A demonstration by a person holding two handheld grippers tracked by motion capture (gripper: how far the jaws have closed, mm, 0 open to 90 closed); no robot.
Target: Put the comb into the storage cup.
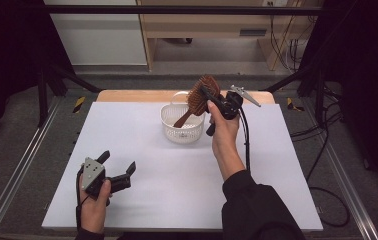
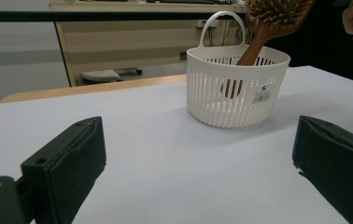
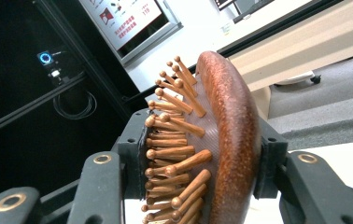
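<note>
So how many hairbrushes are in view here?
1: a brown wooden paddle hairbrush, its head clamped in the right claw, its handle reaching down into the white slatted plastic basket. The basket's contents are partly hidden.

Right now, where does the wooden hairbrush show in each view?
High view: wooden hairbrush top centre, handle dipping into the white basket.
Left gripper view: top right, handle inside the basket.
Right gripper view: centre, head clamped between the right gripper jaws.
Shared landmark: the basket.

Hairbrush (image 2: 268, 23) head cut off at top edge; basket (image 2: 212, 88) label unreadable.
</note>
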